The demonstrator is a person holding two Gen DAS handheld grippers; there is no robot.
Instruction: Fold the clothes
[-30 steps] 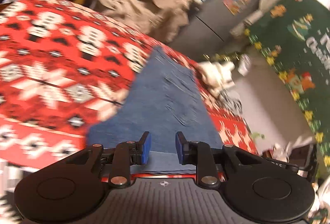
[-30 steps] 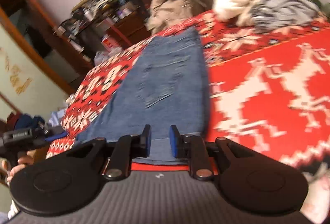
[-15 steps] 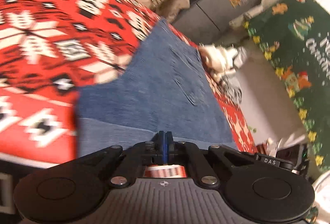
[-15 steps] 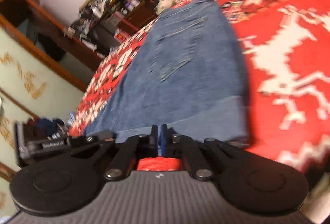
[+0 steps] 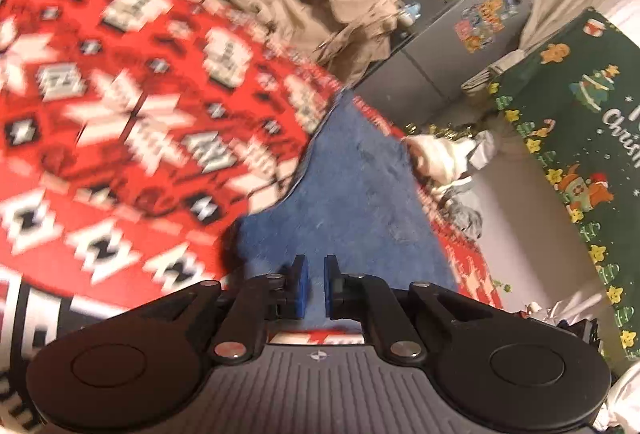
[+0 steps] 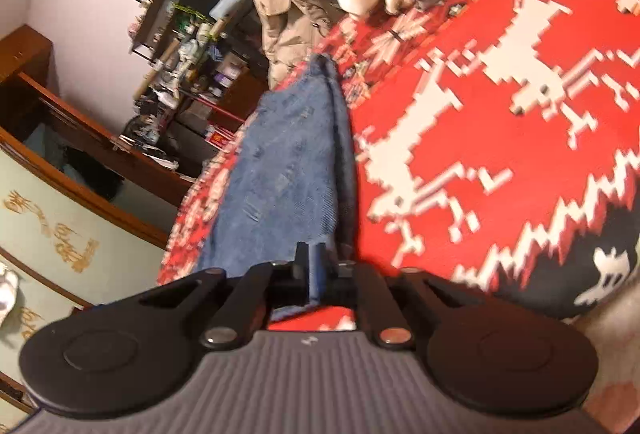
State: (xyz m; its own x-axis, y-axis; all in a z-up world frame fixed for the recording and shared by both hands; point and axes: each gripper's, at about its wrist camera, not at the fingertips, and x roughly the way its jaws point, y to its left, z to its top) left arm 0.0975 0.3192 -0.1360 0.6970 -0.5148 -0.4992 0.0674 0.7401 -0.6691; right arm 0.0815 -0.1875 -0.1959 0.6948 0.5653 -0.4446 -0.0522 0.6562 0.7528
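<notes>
Both hand-held grippers are on the jeans (image 5: 352,194) now! A second ago they hovered with pads apart over the near hem. The left hand-held gripper (image 5: 312,286) snapped together on it, and its jaws have just been easing open a touch, denim filling the narrow gap. The right hand-held gripper (image 6: 316,274) is the same story: pinched together on the hem, blue cloth between the pads. The jeans stretch straight ahead of both across the red patterned bed cover (image 5: 120,114). Flat before, they now rise into a ridge towards the right one. The beige coat (image 5: 328,6) stays heaped beyond their far end.
</notes>
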